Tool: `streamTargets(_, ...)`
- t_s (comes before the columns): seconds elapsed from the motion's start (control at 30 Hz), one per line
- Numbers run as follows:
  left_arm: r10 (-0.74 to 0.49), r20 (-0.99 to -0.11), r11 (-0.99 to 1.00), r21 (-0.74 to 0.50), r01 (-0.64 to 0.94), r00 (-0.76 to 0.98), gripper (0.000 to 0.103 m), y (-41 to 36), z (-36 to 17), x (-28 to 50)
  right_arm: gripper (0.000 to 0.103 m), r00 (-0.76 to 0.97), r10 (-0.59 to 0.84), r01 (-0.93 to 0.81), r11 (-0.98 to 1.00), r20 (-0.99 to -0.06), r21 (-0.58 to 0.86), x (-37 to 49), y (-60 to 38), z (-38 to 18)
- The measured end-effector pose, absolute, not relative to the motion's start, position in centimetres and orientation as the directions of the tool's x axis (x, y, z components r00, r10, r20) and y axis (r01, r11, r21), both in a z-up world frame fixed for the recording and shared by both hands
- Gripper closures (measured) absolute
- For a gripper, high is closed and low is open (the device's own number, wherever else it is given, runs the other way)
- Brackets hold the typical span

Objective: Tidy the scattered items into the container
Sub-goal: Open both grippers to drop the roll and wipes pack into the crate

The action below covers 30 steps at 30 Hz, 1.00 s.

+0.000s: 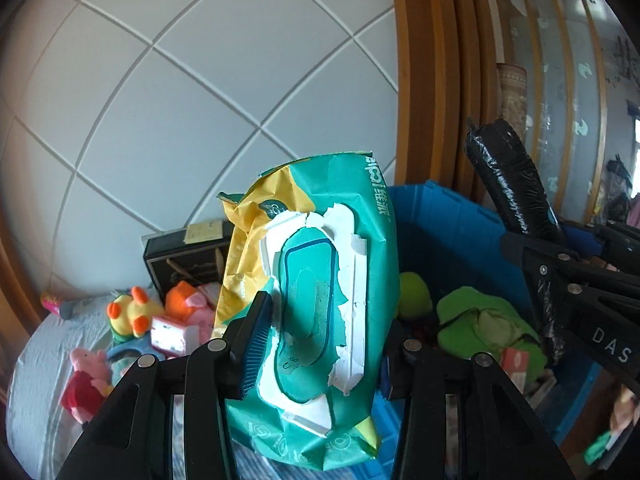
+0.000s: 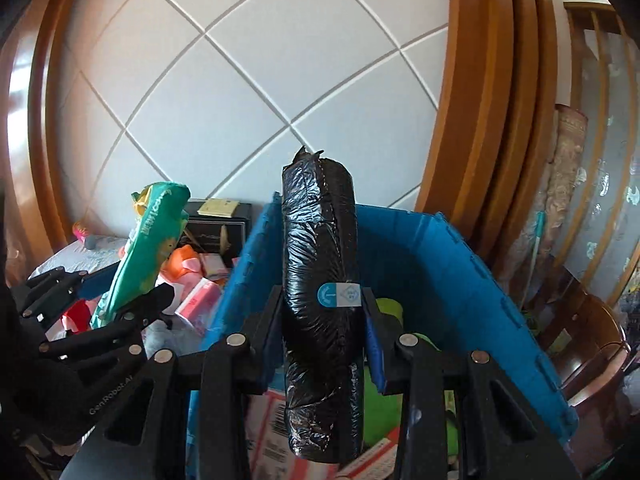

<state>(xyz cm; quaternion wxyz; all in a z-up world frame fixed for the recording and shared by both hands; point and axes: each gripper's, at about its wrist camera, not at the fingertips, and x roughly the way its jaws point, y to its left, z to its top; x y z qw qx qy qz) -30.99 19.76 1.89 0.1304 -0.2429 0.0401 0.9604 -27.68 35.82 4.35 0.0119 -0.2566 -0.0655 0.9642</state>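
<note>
My left gripper is shut on a green and yellow wet-wipes pack, held upright with its torn white flap facing the camera. In the right wrist view the same wet-wipes pack stands at the left in the left gripper. My right gripper is shut on a black roll of plastic bags, upright above the blue crate. That black roll also shows at the right of the left wrist view. The blue crate holds a green cloth item and a yellow-green ball.
Soft toys lie on the pale bedcover: a yellow duck, a pink pig and an orange toy. A black box leans on the white quilted headboard. Wooden framing and a wooden chair stand right of the crate.
</note>
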Motion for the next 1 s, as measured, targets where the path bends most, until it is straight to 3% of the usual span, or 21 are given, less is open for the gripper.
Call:
streamTargets(0.3, 0.264, -0.58, -0.932, 0.05, -0.358, -0.77, 0.06, 29.9, 0.9, -31.1, 0.068, -0.815, 0.093, -0.05, -0.995, -0.571, -0.091, -28.2, 43.5, 0.8)
streamTargets(0.57, 0.27, -0.575, -0.922, 0.075, -0.379, -0.772, 0.056, 32.3, 0.7, -30.6, 0.068, -0.809, 0.093, -0.066, -0.996, -0.58, -0.067, -28.2, 45.9, -0.4)
streamTargets(0.6, 0.27, -0.571, -0.923, 0.076, -0.378, -0.775, 0.054, 32.3, 0.7, -30.6, 0.068, -0.809, 0.094, -0.069, -0.996, -0.58, -0.065, -28.2, 46.1, -0.5)
streamTargets(0.67, 0.268, -0.565, -0.924, 0.078, -0.374, -0.78, 0.031, 32.2, 0.8, -30.4, 0.068, -0.808, 0.095, -0.073, -0.995, -0.581, -0.061, -28.3, 46.3, -0.6)
streamTargets(0.7, 0.264, -0.56, -0.926, 0.081, -0.368, -0.785, 0.026, 32.3, 1.0, -30.3, 0.068, -0.807, 0.096, -0.075, -0.995, -0.582, -0.06, -28.3, 46.4, -0.6)
streamTargets(0.8, 0.261, -0.551, -0.929, 0.079, -0.361, -0.793, 0.021, 31.9, 1.1, -30.1, 0.067, -0.806, 0.11, -0.096, -0.994, -0.581, -0.056, -28.3, 46.6, -0.8)
streamTargets(0.83, 0.26, -0.553, -0.93, 0.077, -0.36, -0.791, 0.021, 31.8, 1.1, -30.1, 0.065, -0.81, 0.117, -0.106, -0.993, -0.575, -0.053, -28.2, 46.8, -0.7)
streamTargets(0.9, 0.257, -0.555, -0.931, 0.076, -0.356, -0.791, 0.02, 31.5, 1.0, -30.0, 0.05, -0.814, 0.125, -0.122, -0.992, -0.567, -0.043, -28.0, 47.0, -0.4)
streamTargets(0.93, 0.255, -0.556, -0.932, 0.077, -0.354, -0.791, 0.02, 31.4, 1.0, -30.0, 0.035, -0.817, 0.129, -0.128, -0.991, -0.562, -0.042, -27.9, 47.1, -0.2)
streamTargets(0.97, 0.255, -0.556, -0.932, 0.075, -0.354, -0.791, 0.02, 31.2, 1.0, -29.9, 0.027, -0.819, 0.137, -0.135, -0.99, -0.558, -0.045, -27.7, 47.2, -0.1)
streamTargets(1.0, 0.257, -0.556, -0.932, 0.072, -0.354, -0.791, 0.02, 31.0, 1.1, -29.8, 0.026, -0.819, 0.143, -0.14, -0.989, -0.555, -0.048, -27.7, 47.3, 0.0)
